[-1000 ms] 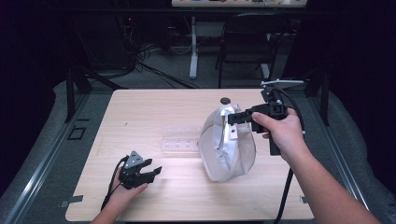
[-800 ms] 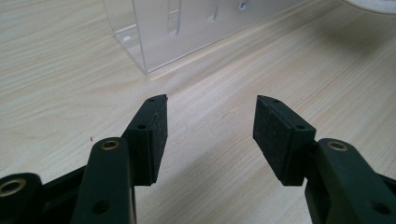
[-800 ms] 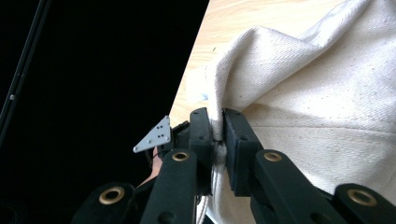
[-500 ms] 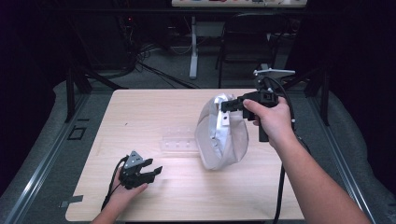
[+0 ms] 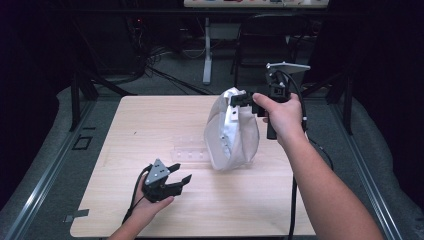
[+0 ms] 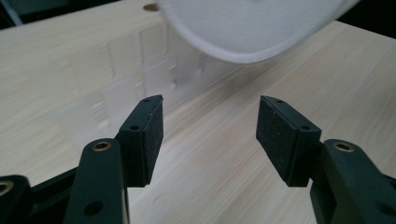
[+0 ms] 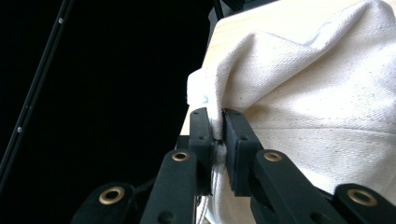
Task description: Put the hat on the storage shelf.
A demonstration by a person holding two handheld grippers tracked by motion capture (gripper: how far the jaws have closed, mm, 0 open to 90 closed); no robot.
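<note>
I see a white cloth bag point(image 5: 231, 131) hanging over the right half of the table point(image 5: 150, 120), pinched at its top edge. Mouth sags open toward the left, pale lining visible inside. Fabric is coarse woven canvas with a stitched seam point(image 7: 322, 128). Its rounded bottom point(image 6: 247, 32) sits just above or on the wood, can't tell which

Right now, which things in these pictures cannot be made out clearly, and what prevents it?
- Inside of the white cloth bag: hidden by its own fabric, high view and right gripper view.
- Clear plastic tray: its right end is covered by the bag in the high view; blurred in the left gripper view, contents unreadable.
- Small dark spot on the table: too blurred to identify, left gripper view.
</note>
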